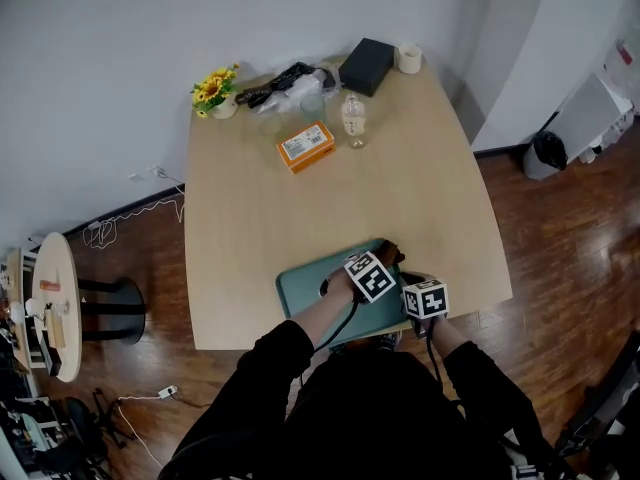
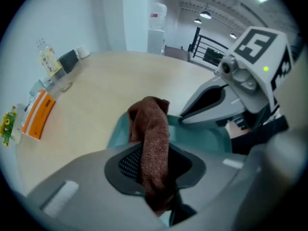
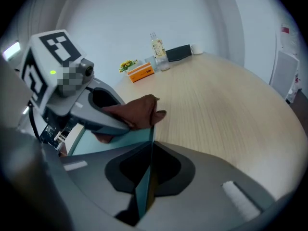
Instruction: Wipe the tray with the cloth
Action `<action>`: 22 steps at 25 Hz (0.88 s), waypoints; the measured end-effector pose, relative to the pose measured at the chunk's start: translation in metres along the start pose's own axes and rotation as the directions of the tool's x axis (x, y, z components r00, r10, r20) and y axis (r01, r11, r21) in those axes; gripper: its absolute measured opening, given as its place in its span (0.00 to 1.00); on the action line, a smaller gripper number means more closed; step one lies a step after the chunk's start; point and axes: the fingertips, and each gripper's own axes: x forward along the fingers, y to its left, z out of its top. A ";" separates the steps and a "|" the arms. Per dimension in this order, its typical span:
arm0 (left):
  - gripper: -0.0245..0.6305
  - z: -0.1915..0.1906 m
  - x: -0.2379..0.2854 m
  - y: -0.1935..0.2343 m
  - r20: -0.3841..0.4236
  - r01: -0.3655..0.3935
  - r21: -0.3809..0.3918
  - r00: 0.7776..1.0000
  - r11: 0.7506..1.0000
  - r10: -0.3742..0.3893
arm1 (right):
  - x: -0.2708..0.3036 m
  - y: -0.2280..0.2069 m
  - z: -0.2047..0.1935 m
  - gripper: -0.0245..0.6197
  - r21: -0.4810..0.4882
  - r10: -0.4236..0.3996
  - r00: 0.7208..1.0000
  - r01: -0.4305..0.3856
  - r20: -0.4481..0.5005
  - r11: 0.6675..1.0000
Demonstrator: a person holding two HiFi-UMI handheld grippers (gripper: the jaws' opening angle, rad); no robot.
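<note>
Bright, even room light; both gripper views bulge fisheye-round, their near edges seemingly soft-focused.

Right gripper (image 3: 150,150): fingers closed on the rim of the teal tray (image 3: 113,138), which shows edge-on between them. Tray lies at the near edge of the counter (image 3: 216,109). Left gripper (image 3: 126,124), over the tray, pinches a brown cloth (image 3: 139,110); the cloth bunches at the tray's far rim. Far edge of the counter: yellow flowers (image 3: 127,65), orange box (image 3: 141,72), clear bottle (image 3: 157,46), black box (image 3: 179,52).
</note>
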 end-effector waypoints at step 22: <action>0.15 -0.113 -0.039 -0.021 -0.021 0.007 0.000 1.000 1.000 -0.007 | 0.002 -0.002 0.001 0.06 0.014 -0.026 1.000 0.026 -0.004 1.000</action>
